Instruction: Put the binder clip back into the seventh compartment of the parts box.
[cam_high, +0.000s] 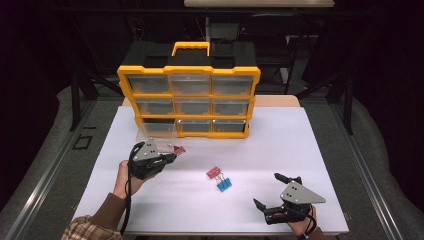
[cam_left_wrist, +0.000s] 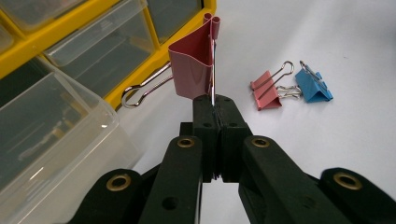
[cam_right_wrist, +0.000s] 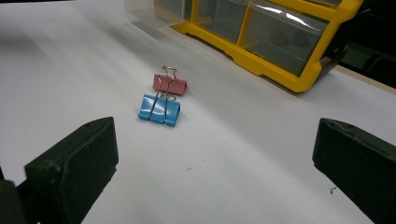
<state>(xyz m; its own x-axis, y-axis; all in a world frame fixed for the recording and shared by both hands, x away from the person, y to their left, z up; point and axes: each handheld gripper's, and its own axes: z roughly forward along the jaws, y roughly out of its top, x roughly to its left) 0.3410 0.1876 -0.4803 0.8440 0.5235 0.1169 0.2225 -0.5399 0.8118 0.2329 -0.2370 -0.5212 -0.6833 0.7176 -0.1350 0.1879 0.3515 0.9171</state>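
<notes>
Right gripper (cam_high: 270, 196) fingers spread, left gripper (cam_high: 171, 156) pinching pink clip (cam_left_wrist: 192, 70) beside pulled-out clear drawer (cam_left_wrist: 46, 135).

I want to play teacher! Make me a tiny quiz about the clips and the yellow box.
1. True or false: the left gripper is pinching a pink clip.
2. How many clips lie loose on the white table?
3. Which loose clip lies nearer the yellow drawer box: A) the pink one, B) the blue clip?

Key: 1 true. 2 two. 3 A.
</notes>
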